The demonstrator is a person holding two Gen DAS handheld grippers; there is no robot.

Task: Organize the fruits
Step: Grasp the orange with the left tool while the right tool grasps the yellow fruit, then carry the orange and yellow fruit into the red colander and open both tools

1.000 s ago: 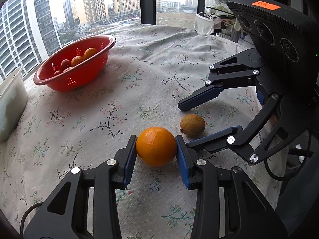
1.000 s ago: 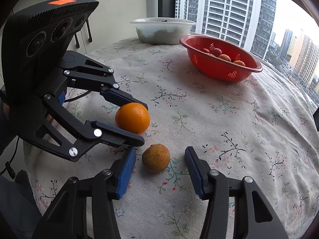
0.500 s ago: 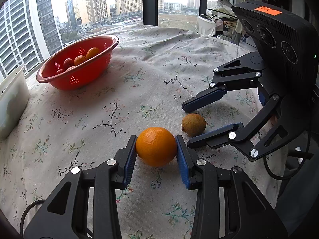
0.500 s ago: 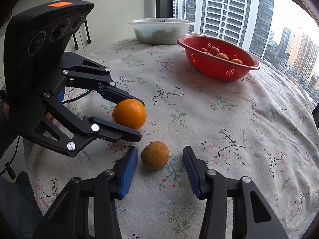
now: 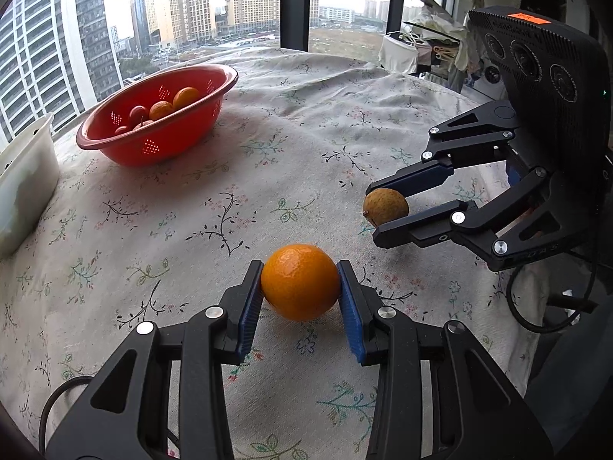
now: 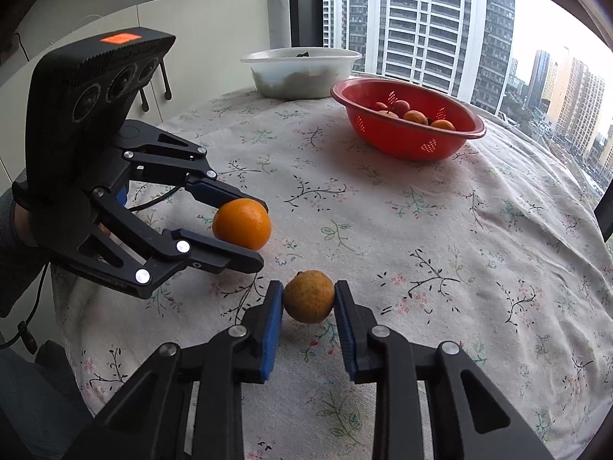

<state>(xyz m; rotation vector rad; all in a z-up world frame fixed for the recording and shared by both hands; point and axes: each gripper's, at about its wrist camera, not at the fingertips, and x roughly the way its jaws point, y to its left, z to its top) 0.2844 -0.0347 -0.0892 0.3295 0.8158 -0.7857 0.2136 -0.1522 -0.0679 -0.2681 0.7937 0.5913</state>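
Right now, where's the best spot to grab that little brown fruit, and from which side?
Across its widest middle, coming from above and behind at a slant. The small brown fruit is round with no handle, so a pad on each opposite side probably holds best. The right gripper already pinches it that way, as the left gripper pinches the orange.

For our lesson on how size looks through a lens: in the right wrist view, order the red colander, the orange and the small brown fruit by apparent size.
1. red colander, though it is farthest.
2. orange.
3. small brown fruit; it is nearer the camera yet looks smaller, so this order seems safe.
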